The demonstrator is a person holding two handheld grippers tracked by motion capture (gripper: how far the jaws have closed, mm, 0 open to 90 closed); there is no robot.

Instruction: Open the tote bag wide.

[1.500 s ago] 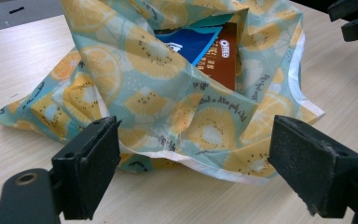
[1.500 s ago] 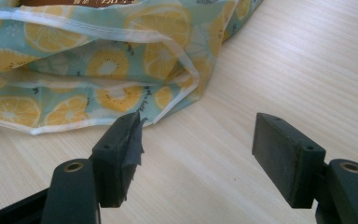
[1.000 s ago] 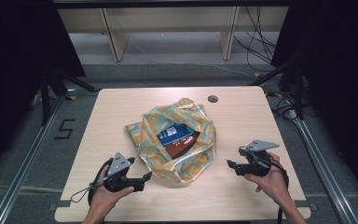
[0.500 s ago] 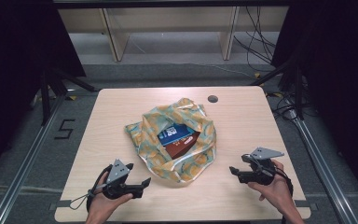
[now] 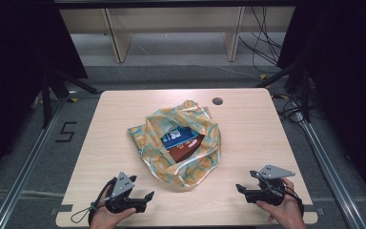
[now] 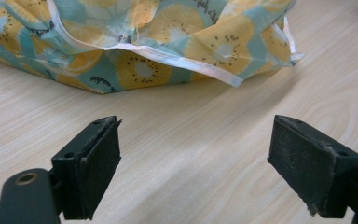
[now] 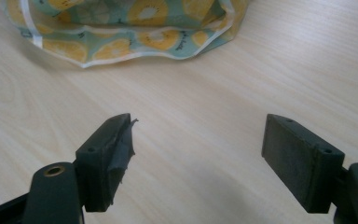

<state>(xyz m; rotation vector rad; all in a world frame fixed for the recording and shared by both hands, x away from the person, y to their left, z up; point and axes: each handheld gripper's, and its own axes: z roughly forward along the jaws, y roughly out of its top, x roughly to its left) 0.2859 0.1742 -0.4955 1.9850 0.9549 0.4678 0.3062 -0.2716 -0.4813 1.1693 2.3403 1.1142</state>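
**Both jaws wide, bag still out of reach**

I held my left gripper (image 5: 145,196) near the bench's (image 5: 109,138) near-left corner and my right gripper (image 5: 242,190) near its near-right corner, each with its jaws spread wide and nothing between them. The bag (image 5: 183,164), a floppy cloth one printed with fruit slices, lay at the middle of the bench, mouth up, with a blue packet (image 5: 177,136) and a brown box (image 5: 185,148) showing inside it. In the left gripper view its white-trimmed hem (image 6: 186,63) hung loose just above the wood; in the right gripper view the near hem (image 7: 135,51) lay wavy and close to the surface.

The risk I judged was in the cloth itself. A hem that thin and slack could slip out of a pinch, or I might catch only one layer and drag the whole bag toward the near edge instead of opening it. Pulling unevenly from one side could tip the packet and box out. Coming in too low, I could scrape the bench.
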